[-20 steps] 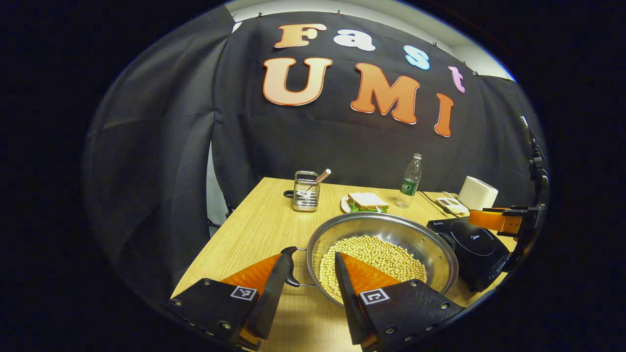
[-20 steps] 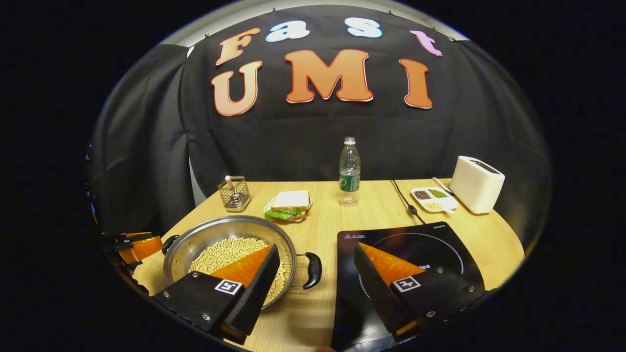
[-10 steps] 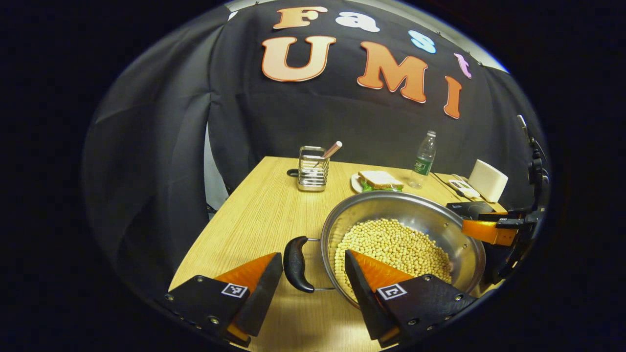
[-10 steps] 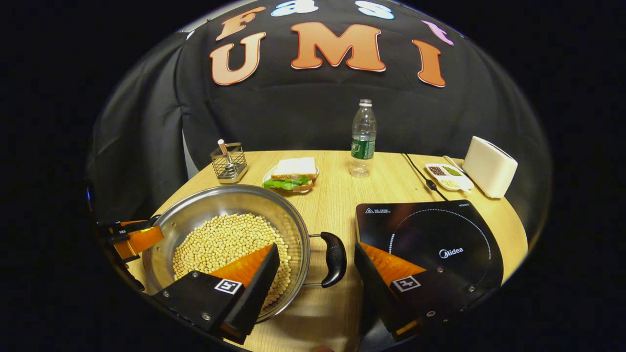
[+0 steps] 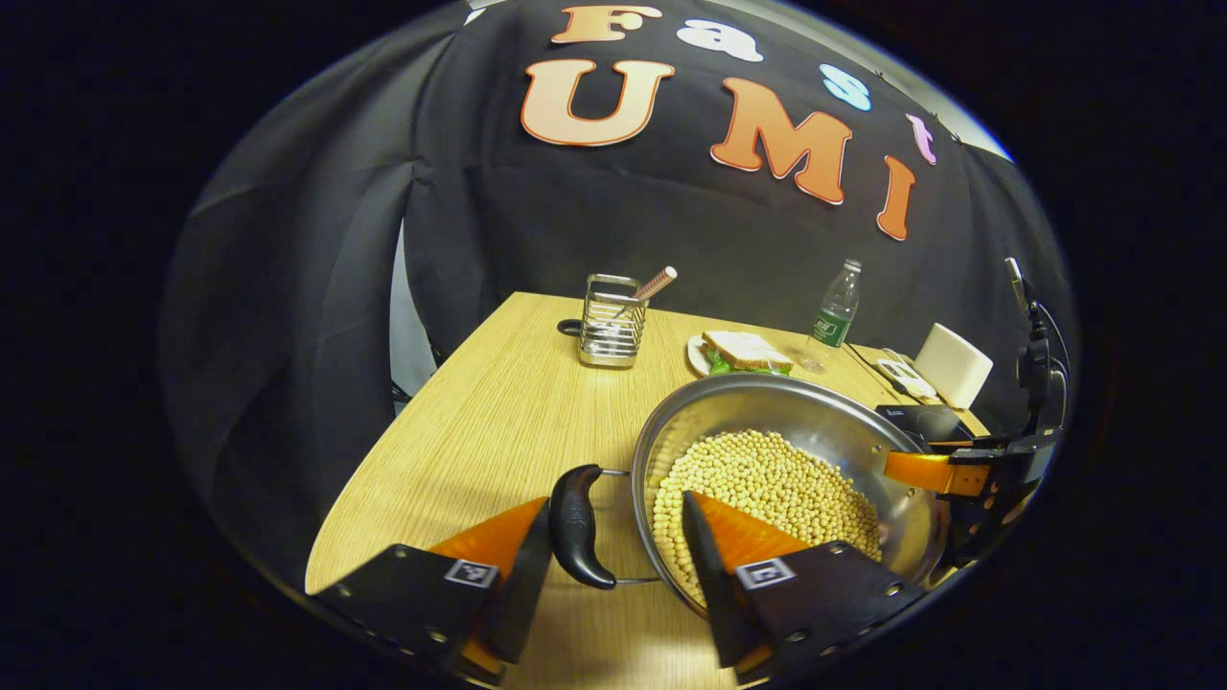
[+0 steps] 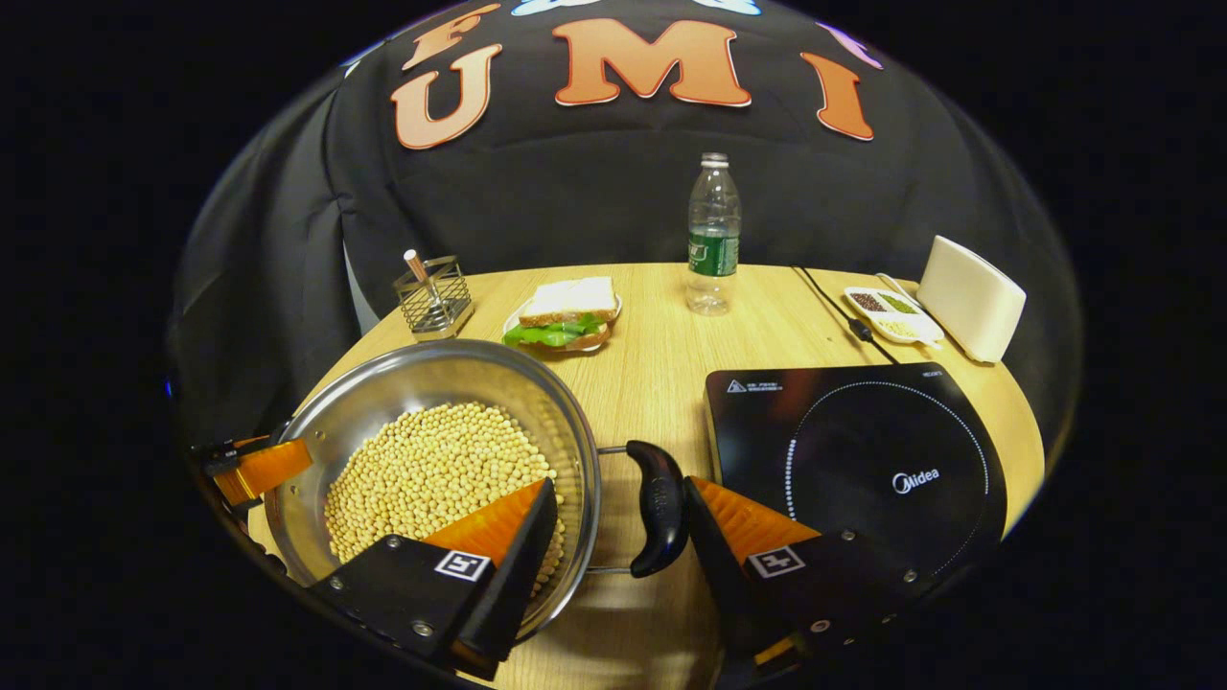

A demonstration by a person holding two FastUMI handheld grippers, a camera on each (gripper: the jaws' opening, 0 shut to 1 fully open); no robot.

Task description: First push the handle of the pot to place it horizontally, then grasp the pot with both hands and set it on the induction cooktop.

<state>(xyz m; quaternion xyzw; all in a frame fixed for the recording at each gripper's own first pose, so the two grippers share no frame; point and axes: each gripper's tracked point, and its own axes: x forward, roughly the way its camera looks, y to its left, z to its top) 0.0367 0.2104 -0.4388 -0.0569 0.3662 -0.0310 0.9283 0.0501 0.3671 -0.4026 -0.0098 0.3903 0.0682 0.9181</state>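
The wide stainless-steel pot (image 6: 436,460), filled with pale yellow soybeans (image 6: 431,474), is sitting near the front edge of the light wooden table (image 5: 479,422), just left of the flat black induction cooktop (image 6: 853,460) at the table's right edge.

In the left gripper view, the left gripper (image 5: 613,551) is straddling the pot's curved black left handle (image 5: 573,525) and rim: its jaws are standing apart, the outer finger touching or nearly touching the handle, the inner finger reaching over the beans. In the right gripper view, the right gripper (image 6: 618,522) is doing the same at the black right handle (image 6: 657,508), also spread wide, not yet clamped.

Both handles appear to be lying level already, so the step in hand looks like the two-handed grasp. To do it well, each gripper should be centring its handle between the fingers before closing, so that both pinch at matching height. Uneven grip would be tilting the pot and spilling beans. Lifting should be slow and level, carrying the pot rightward to sit inside the cooktop's dotted ring.
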